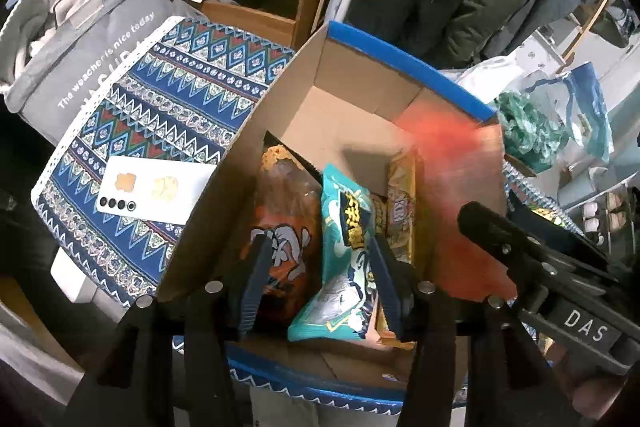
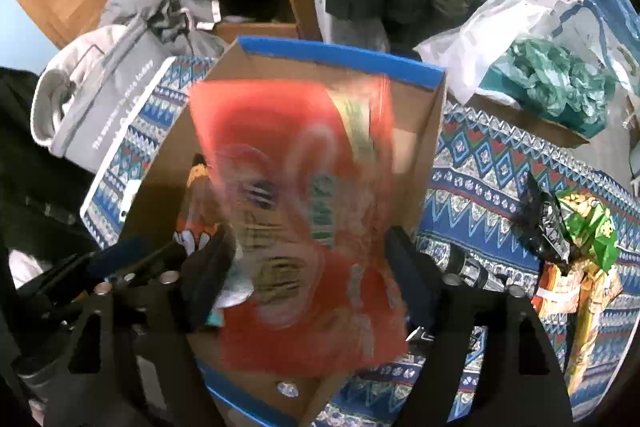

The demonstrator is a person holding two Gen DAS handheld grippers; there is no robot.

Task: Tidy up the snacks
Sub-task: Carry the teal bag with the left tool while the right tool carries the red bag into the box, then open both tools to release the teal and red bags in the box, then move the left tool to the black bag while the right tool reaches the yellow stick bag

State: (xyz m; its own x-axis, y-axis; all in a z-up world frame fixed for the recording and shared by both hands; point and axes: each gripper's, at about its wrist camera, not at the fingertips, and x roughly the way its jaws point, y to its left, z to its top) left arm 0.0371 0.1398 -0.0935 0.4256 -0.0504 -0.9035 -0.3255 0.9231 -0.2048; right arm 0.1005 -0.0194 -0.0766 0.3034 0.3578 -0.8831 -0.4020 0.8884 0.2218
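Snack packets sit in an open brown cardboard box with blue-taped rim (image 1: 404, 53) on a blue zigzag-patterned cloth (image 1: 168, 95). Inside, left wrist view: three packets standing side by side – orange crinkly packet with white cartoon print (image 1: 280, 223), teal packet with yellow-black lettering (image 1: 344, 227), tan-yellow packet (image 1: 402, 211) against it. Writing on them not readable. A fourth, big red-orange packet (image 2: 296, 219), is motion-blurred over the box's right half in the right wrist view, between the right gripper (image 2: 308, 267) fingers; the fingers stand wide, pads not pressing on it as far as blur lets me tell. Left gripper (image 1: 316, 267) is partly apart, fingers straddling the orange and teal packets, no clamping visible. The right tool's black body reads "DAS" in the left view.

Around: white phone (image 1: 160, 193) with four camera lenses in a row and two stickers, flat on the cloth left of the box. Grey fabric bag (image 1: 96, 39) beyond it, printed "The weather is nice today". Right of the box on the cloth: loose pile of packets, one black (image 2: 544, 227), one green (image 2: 592, 227), orange-yellow ones (image 2: 576, 299) below. Crumpled green plastic (image 2: 548, 75) in another carton behind, white plastic bag (image 2: 480, 39) beside it. Wooden cabinet doors and dark hanging coats at back.
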